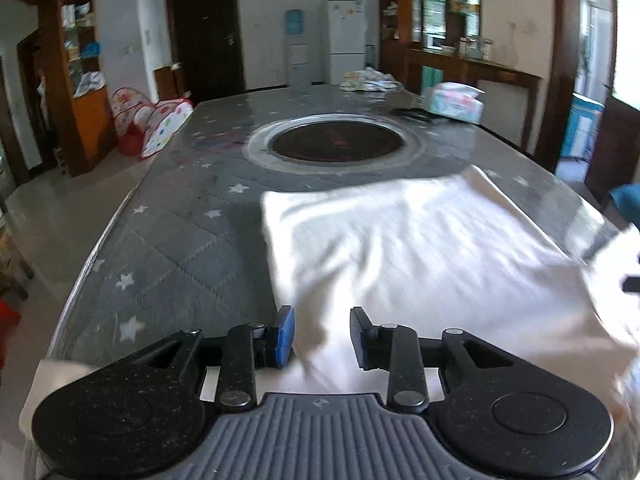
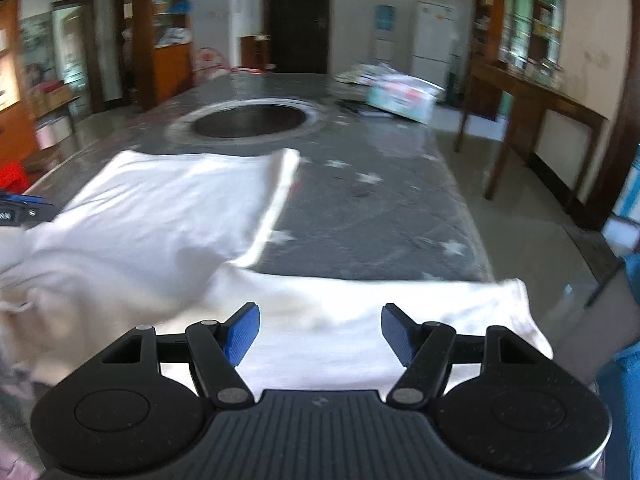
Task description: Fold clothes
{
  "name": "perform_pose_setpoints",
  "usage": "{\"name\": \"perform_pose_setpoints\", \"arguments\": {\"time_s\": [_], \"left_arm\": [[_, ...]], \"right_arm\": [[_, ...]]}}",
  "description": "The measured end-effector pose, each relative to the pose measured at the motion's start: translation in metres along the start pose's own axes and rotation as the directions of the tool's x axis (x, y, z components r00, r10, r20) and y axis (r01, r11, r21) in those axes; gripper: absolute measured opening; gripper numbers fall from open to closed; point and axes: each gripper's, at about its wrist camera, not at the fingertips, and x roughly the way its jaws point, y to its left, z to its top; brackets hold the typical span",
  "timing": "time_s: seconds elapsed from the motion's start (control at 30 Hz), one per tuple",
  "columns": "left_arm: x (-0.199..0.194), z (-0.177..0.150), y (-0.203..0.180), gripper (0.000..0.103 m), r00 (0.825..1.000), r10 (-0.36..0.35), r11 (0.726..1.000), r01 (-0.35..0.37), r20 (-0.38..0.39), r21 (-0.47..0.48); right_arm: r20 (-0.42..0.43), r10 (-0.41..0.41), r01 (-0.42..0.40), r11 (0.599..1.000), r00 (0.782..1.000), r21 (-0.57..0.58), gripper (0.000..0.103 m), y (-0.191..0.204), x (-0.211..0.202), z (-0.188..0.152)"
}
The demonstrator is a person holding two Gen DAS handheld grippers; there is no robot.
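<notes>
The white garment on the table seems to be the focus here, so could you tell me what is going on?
A person holding a gripper in each hand is folding a white garment spread on a grey star-patterned table. The left gripper and the right gripper both hover open above the cloth's near edge, gripping nothing. One part of the garment already lies folded flat, while a strip stretches along the near edge in the right wrist view.

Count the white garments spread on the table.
1: the white garment lies on the near end of the table, below both open grippers. Others may be hidden out of frame.
</notes>
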Motion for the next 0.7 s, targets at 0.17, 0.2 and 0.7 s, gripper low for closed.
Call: {"name": "perform_pose_setpoints", "arguments": {"time_s": [0.17,0.2,0.7], "left_arm": [[-0.031,-0.022,-0.014,0.039,0.999,-0.046,0.997,0.046,0.004,0.056],[-0.037,-0.025,-0.017,0.039,0.999,-0.054,0.996,0.054,0.005,0.065],[-0.046,-0.033,-0.071,0.037,0.966,-0.259,0.932,0.252,-0.007,0.261]], "right_arm": [[0.016,0.123,-0.121,0.988,0.992,-0.099,0.069,0.037,-0.011,0.007],[0.014,0.152,-0.149,0.981,0.988,-0.122,0.068,0.046,-0.013,0.008],[-0.136,0.353,-0.378,0.877,0.926,-0.298,0.041,0.125,-0.012,-0.010]]}}
